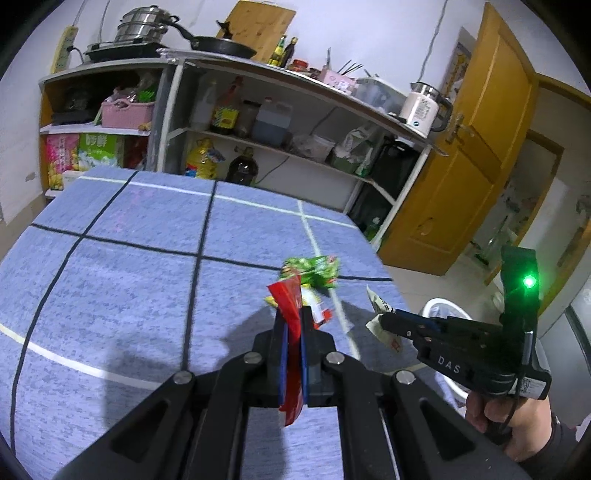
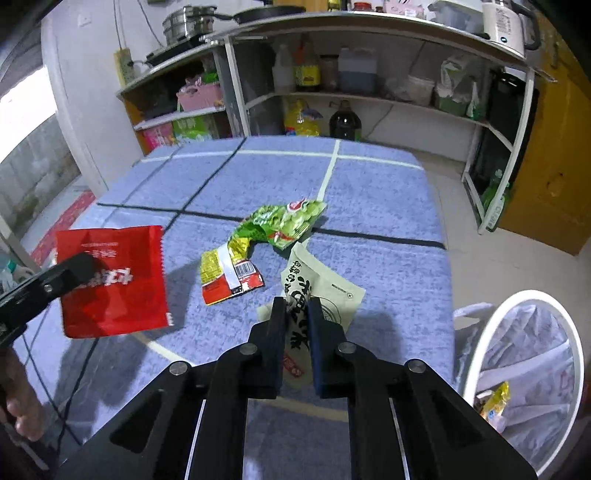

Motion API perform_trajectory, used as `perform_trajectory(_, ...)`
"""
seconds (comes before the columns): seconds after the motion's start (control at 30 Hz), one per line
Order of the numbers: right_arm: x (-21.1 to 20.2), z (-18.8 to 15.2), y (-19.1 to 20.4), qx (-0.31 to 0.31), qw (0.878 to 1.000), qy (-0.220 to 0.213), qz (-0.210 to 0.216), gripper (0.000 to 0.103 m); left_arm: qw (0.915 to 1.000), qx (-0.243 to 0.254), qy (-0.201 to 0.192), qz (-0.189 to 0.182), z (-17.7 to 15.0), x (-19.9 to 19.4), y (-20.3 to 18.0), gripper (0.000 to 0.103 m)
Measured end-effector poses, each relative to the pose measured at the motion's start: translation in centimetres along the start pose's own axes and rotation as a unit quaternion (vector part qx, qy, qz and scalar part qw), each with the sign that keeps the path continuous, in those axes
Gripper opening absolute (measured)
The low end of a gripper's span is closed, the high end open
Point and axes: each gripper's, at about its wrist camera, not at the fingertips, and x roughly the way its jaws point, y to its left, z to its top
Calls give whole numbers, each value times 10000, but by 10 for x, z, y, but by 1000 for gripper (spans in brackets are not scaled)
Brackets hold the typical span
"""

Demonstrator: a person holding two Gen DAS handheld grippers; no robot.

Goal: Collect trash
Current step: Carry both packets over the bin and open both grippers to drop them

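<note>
Red wrapper [image 2: 114,280] pinched in left fingers [image 1: 275,332], half-hidden beige packet [image 2: 321,295] in right fingers [image 2: 275,317].

Background: blue checked cloth [image 1: 122,258] covers the counter; white open shelving [image 2: 369,98] behind holds oil bottles [image 2: 343,122] and a pink basket [image 1: 127,113]; stacked steel steamer [image 1: 142,24] and black frying pan [image 1: 221,46] on top; white electric kettle [image 1: 424,109] at the right end; yellow wooden door [image 1: 476,147] beside it.
</note>
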Motion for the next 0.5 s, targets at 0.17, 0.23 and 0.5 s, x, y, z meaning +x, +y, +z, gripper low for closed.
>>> perform_trajectory(0.17,-25,-7,-18,116,9998,-168,-48,11,9997,134,34,-204,2,9,-26,6)
perform_trajectory(0.23,-35,-12,-28,163,9995,-232,-116,11,9993,200,83,-294,2,15,-40,6)
perform_trajectory(0.5,-70,-37,-88,532,9969,-353,-460,11,9948,625,319,-741,-2,46,-109,6)
